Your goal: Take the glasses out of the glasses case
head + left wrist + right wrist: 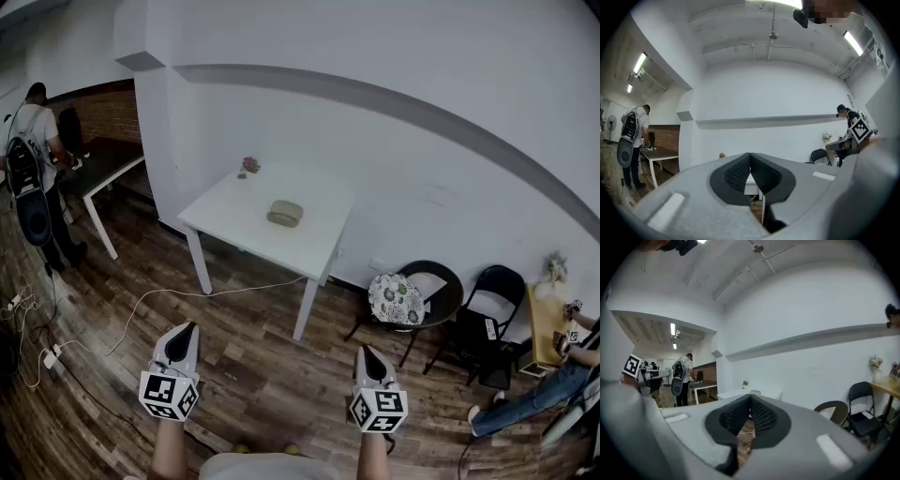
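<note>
Currently, the left claw [190, 328] is clenched and empty: in the left gripper view its pads [740, 171] meet at the tips with nothing between them. It is held low over the wooden floor [253, 375], well apart from the white desk [234, 211]. The glasses case [285, 213] lies near the middle of that desk, apparently closed; no glasses are visible. Its long axis runs roughly left to right across the head view. The case sits straight ahead, between the lines of the two claws, so neither arm is clearly nearer. The right claw [364, 351] is likewise clenched on nothing, level with the left. The task appears not yet begun; the approach calls for moving forward and releasing the claws before contact.
</note>
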`<state>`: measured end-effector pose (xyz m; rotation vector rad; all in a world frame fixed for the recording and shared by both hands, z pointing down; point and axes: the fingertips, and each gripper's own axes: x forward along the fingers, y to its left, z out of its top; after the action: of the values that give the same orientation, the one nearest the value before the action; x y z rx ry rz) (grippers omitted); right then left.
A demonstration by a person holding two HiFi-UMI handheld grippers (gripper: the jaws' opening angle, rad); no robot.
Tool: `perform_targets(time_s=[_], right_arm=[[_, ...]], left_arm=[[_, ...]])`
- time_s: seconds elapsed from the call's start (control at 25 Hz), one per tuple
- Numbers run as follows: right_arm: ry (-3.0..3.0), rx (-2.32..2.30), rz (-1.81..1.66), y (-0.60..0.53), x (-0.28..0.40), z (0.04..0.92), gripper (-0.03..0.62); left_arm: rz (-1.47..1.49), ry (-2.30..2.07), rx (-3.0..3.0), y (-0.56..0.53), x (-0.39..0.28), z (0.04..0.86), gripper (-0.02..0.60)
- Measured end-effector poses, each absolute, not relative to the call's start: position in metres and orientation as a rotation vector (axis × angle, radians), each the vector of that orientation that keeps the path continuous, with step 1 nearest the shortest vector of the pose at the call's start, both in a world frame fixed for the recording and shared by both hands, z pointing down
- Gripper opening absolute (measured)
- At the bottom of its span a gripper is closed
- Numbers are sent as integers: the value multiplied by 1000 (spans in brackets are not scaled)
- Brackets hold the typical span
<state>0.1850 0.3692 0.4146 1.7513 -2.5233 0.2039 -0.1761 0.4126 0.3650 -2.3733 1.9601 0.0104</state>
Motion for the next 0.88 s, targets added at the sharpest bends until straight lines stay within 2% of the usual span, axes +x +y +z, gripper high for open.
perform_targets(time_s=[0.88], right_arm=[[-2542, 1774, 209, 372, 182, 413, 3]], left_arm=[[15, 1974, -2373, 420, -173, 371, 9]])
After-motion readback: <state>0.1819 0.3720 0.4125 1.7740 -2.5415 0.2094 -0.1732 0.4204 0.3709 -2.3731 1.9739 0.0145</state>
